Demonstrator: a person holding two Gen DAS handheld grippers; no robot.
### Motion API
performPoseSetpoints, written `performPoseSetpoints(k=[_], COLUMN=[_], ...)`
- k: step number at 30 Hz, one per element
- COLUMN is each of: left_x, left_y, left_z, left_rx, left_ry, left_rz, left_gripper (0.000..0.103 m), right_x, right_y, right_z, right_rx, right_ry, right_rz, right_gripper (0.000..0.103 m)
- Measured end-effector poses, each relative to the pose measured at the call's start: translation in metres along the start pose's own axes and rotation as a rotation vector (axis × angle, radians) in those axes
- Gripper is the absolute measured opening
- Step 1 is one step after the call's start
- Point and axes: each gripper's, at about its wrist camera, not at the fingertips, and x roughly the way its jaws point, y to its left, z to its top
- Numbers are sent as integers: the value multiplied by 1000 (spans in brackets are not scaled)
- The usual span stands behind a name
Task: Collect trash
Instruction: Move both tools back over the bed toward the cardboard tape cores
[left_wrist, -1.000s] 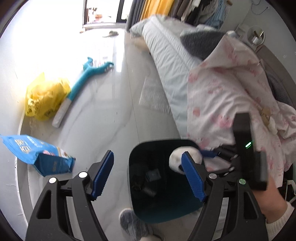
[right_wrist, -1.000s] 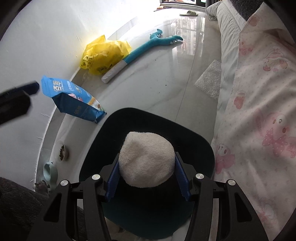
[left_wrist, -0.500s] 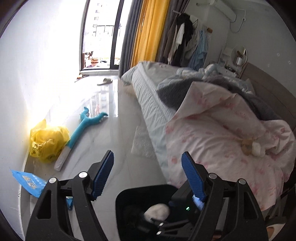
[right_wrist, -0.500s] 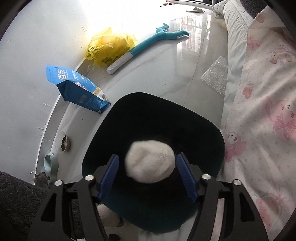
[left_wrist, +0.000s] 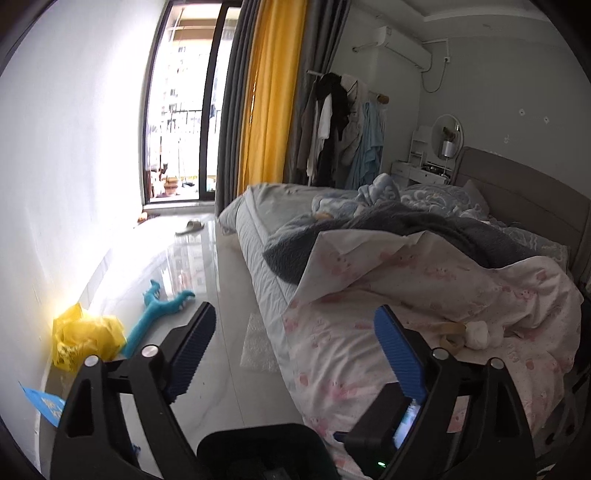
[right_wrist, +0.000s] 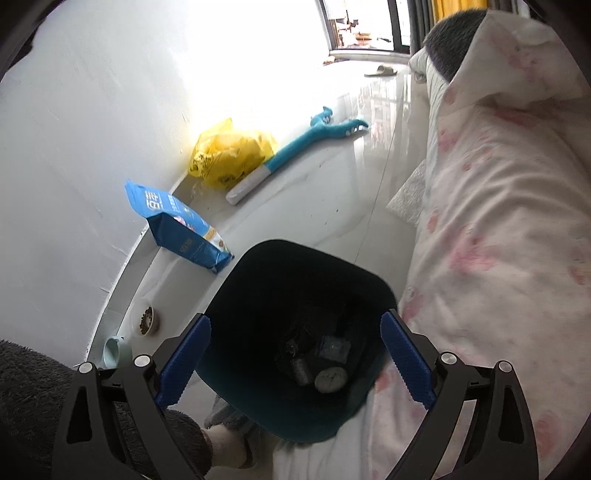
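The left claw (left_wrist: 293, 349) gapes wide and empty, its jaws just opened further, aimed across the bed (left_wrist: 369, 325), where white wads (left_wrist: 480, 332) lie on the pink quilt toward the headboard end: probably still to collect. The right claw (right_wrist: 295, 360), jaws just spread wide, holds nothing above the dark bin (right_wrist: 295, 280) at the bed's edge; a pale wad (right_wrist: 331, 378) lies inside, binned.

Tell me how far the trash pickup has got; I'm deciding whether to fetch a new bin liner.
Done: a white wad lies inside the dark round trash bin among other scraps. In hand: nothing; the right tongs have just been opening above the bin, and the left tongs are open too. Left: white crumpled wads on the pink-patterned quilt.
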Motion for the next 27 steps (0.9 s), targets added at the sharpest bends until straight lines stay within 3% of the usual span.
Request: performPoseSetpoints(k=[12, 27], left_x=[7, 43], left_y=[-56, -128], left_z=[9, -3], left_rx=[36, 93], left_ry=[-44, 9], left_rz=[-42, -107], left_gripper=[93, 97], right_x=[-82, -167], right_y=[-36, -123], right_z=[-16, -46], right_rx=[-24, 92], right_ry=[-181, -333], right_rz=[-96, -215], right_gripper=[95, 95])
